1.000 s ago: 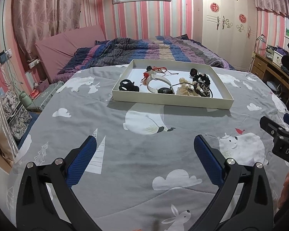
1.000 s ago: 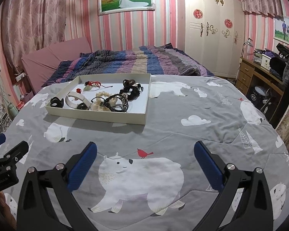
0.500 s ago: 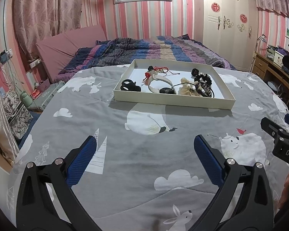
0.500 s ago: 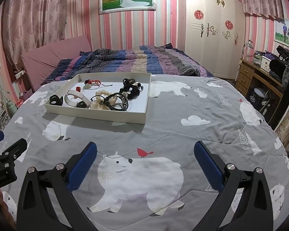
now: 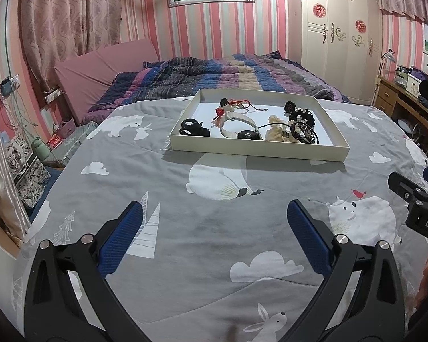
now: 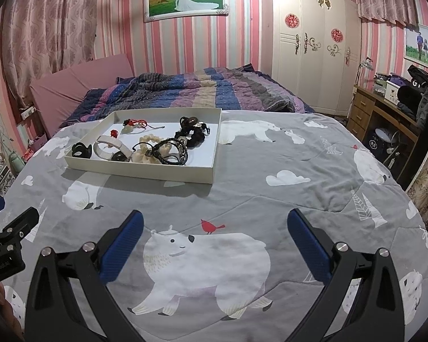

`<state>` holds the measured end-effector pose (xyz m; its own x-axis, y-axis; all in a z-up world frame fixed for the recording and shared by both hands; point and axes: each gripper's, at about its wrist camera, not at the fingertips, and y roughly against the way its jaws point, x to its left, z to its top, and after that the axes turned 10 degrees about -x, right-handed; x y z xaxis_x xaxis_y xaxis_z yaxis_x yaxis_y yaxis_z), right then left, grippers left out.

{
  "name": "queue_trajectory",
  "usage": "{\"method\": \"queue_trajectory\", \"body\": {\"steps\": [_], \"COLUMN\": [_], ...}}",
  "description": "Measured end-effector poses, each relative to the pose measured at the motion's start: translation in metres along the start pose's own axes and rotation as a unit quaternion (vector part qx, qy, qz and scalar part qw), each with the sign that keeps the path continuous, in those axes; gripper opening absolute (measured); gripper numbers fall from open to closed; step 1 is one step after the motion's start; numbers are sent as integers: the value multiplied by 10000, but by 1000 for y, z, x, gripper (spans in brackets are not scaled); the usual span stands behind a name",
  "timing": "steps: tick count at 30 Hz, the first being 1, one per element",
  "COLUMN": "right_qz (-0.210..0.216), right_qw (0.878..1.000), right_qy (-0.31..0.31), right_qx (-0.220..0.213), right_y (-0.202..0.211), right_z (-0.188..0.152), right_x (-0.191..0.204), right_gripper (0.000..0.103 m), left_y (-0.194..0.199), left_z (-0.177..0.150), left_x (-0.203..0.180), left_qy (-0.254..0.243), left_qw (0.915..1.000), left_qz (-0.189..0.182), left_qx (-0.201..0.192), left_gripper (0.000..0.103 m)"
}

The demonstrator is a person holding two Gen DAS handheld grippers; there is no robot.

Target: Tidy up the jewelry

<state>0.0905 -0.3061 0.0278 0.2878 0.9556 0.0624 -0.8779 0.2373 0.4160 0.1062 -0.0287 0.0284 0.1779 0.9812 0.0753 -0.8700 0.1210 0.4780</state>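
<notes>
- Left wrist view: my left gripper hangs over the grey quilt with its jaws wide apart and nothing between them. Against the pictures of a second ago, the tray sits a little higher and slightly larger here, so I have drifted a touch toward it; nothing inside it has shifted.
- The jewelry lies in the tray, well ahead of me: a black piece at the near left corner, a white bangle beside it, a red-corded piece further back, a cream beaded piece touching a tangle of dark bracelets. They overlap in a loose heap; I cannot tell sorted groups among them.
- My other tool shows at the right edge of this view, low over the quilt.
- Right wrist view: my right gripper also stands spread and empty, above the printed polar bear. The tray lies ahead to the left, again a little nearer than a second ago, its contents unmoved.
- My judgement: the only change is a small approach by both hands. The pieces lie gathered but jumbled in one tray, which would fit either jewelry waiting to be set apart or jewelry already collected there; these views do not settle which.
</notes>
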Motion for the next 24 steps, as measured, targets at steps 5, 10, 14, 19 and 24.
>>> {"method": "queue_trajectory", "body": {"steps": [5, 10, 14, 19, 24], "right_qz": [1, 5, -3, -4, -6], "right_qw": [10000, 10000, 10000, 10000, 10000], "right_qy": [-5, -6, -5, -3, -4], "right_qx": [8, 6, 5, 0, 2], "right_y": [0, 0, 0, 0, 0], "right_z": [0, 1, 1, 1, 1], "right_x": [0, 0, -1, -1, -1], "right_gripper": [101, 101, 101, 101, 101], "left_y": [0, 0, -1, -1, -2], "left_z": [0, 0, 0, 0, 0], "left_x": [0, -1, -1, -1, 0], "left_qy": [-14, -15, -23, -30, -20], "left_qw": [10000, 10000, 10000, 10000, 10000], "left_qz": [13, 11, 20, 28, 36], "left_qx": [-10, -12, -8, -11, -22], "left_gripper": [100, 100, 100, 100, 100]}}
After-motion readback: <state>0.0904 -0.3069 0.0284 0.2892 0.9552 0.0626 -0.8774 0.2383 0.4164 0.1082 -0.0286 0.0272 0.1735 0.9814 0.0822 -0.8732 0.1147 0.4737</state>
